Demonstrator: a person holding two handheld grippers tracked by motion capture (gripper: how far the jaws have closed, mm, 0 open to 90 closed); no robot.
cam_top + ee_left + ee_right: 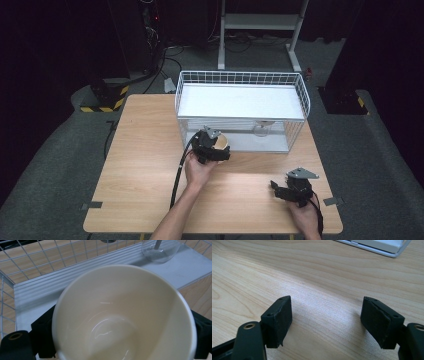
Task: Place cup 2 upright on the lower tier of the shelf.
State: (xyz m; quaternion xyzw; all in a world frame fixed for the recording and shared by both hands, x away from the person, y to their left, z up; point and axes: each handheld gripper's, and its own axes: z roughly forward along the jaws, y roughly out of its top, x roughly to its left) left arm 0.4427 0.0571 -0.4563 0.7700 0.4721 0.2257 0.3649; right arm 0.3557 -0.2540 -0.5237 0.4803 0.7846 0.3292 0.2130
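Note:
A cream cup (120, 315) sits between the black jaws of my left gripper (123, 336), its open mouth facing the camera. The pads press on its sides, so the gripper is shut on it. In the high view the left gripper (219, 150) holds the cup (221, 141) at the front edge of the white wire rack (240, 77), by the rack's lower tray (260, 145). My right gripper (278, 191) rests low over the table's right front part. In its own view the right gripper (327, 320) stands open over bare wood, nothing between the pads.
A clear glass (262, 129) stands on the rack's lower tray, also seen as the glass (160, 250) beyond the cup. The rack's top shelf (240, 100) is a flat white board. The wooden table (145, 150) has free room at left and front.

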